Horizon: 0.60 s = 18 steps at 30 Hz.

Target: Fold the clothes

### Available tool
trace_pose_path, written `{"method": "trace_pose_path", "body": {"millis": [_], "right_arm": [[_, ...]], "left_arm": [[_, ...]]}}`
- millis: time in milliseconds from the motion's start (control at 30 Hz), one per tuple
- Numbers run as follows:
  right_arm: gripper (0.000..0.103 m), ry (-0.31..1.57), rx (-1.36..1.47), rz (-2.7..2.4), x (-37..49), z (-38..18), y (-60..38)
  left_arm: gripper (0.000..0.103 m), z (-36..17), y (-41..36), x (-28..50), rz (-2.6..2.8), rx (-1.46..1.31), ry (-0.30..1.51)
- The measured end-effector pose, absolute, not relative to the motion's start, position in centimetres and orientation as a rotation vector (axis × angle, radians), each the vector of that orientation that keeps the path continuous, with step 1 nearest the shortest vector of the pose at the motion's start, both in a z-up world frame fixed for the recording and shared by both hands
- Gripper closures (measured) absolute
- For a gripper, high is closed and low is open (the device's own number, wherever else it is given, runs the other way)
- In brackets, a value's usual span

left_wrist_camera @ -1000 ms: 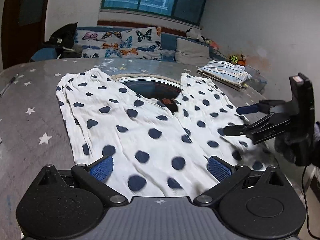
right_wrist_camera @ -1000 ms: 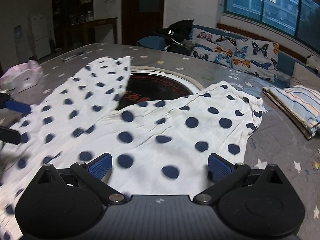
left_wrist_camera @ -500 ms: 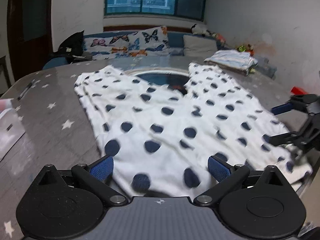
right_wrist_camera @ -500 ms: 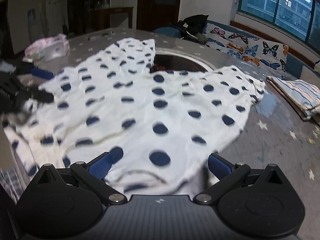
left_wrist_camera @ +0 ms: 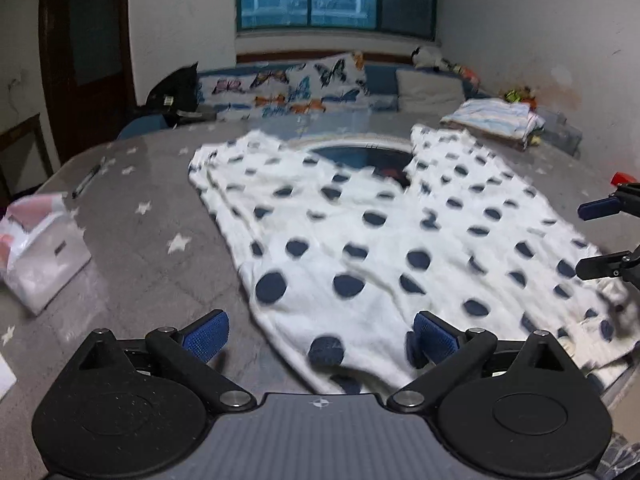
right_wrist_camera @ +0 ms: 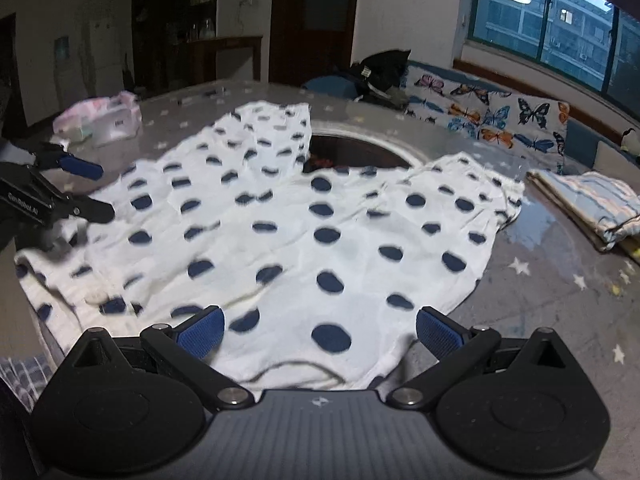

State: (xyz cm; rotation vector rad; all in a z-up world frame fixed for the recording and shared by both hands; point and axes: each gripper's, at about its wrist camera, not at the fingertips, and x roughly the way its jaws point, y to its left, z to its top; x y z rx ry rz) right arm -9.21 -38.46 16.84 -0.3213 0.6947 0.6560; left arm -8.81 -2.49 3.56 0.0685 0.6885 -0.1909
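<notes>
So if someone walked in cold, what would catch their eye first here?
The white polka-dot garment spread flat across the grey starred table, partly covering a dark round inset at its centre. Next, the folded striped cloth at the table's far right, and both tongs, left and right, open at the garment's near edge.

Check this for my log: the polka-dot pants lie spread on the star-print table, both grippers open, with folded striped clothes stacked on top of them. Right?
Not quite. The folded striped clothes lie on the table beside the polka-dot pants, apart from them, as the right wrist view shows. The rest holds.
</notes>
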Motion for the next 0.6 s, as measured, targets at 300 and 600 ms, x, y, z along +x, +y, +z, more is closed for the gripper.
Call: {"method": "trace_pose_path", "body": {"millis": [300, 600], "right_arm": [[0.000, 0.723, -0.248, 0.617, -9.0, 17.3, -40.7], [0.000, 0.757, -0.260, 0.566, -8.8, 16.4, -41.7]], "left_arm": [[0.002, 5.4, -3.6, -9.7, -0.247, 0.071, 0.653], [0.001, 6.4, -8.6, -10.7, -0.420, 0.107, 0.622]]}}
